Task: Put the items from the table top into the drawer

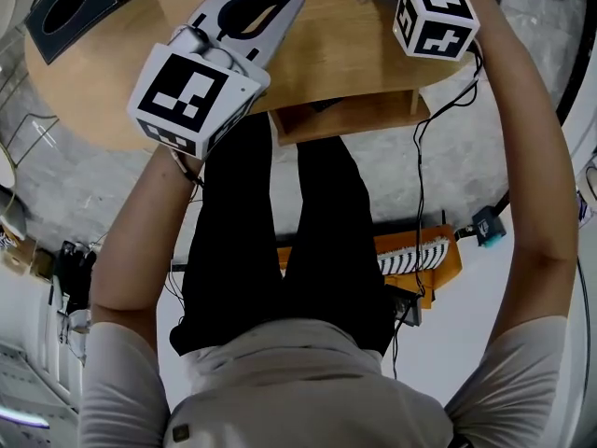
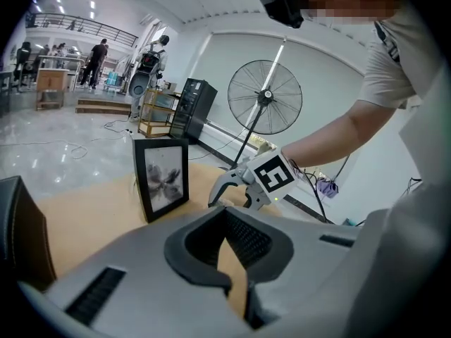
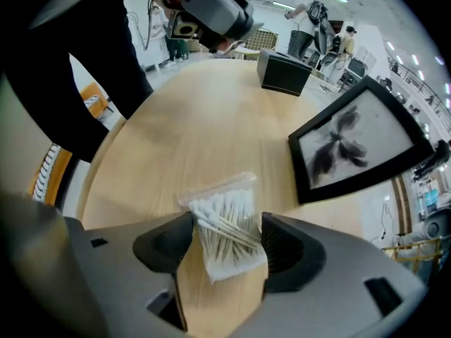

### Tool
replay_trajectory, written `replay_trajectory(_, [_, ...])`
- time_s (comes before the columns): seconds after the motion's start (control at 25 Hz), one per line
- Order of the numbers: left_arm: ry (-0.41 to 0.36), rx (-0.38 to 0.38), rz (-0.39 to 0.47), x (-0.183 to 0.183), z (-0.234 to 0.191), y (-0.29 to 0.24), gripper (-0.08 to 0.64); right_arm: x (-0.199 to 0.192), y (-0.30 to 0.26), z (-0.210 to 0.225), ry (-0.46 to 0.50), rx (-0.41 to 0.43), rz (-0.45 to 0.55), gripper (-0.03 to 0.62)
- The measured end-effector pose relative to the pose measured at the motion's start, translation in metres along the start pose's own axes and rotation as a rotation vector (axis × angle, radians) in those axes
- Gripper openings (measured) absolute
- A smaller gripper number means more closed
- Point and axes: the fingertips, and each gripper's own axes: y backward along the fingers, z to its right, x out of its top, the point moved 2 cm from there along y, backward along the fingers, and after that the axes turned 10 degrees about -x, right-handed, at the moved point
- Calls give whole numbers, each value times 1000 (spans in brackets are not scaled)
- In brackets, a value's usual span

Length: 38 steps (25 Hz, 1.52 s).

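Right gripper (image 3: pixel 227 225): jaws spread wide, pointing down at the tabletop. A bag of cotton swabs (image 3: pixel 224 234) sits between them, not squeezed
Where it lies: flat on the table (image 3: pixel 183 125), picture frame (image 3: pixel 359 146) at its 2 o'clock
Left gripper (image 2: pixel 229 217): jaws almost together, nothing between them, only bare wood showing through the slit

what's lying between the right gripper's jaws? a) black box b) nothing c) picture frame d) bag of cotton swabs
d: the right gripper view shows the clear bag of cotton swabs lying on the table between the open jaws of the right gripper.
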Motion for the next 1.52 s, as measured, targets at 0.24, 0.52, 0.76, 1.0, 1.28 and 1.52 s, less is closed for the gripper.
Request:
replay_trajectory(0.24, [11,5,5,-4,-4,0,9,5,-6,3,-16,75,4,283])
replay_trajectory(0.52, [13,5,0,-4,2,2,9,7,-3,5,-65,66,-3,216])
replay_trajectory(0.76, [5,-1,3,5,12,2,9,8,12,1,-133,49,-16,201])
replay_trajectory(1.0, [-15,-12,5,19,23,4,9,7,33,-8,-230,10,-27,199])
replay_trajectory(1.28, [-39,-21,-1,37,31,21,9,19,67,-10,-455,-64,8,198])
replay_trajectory(1.52, [-59,-33,-5,46,55,26,9,27,99,-25,-673,-155,52,198])
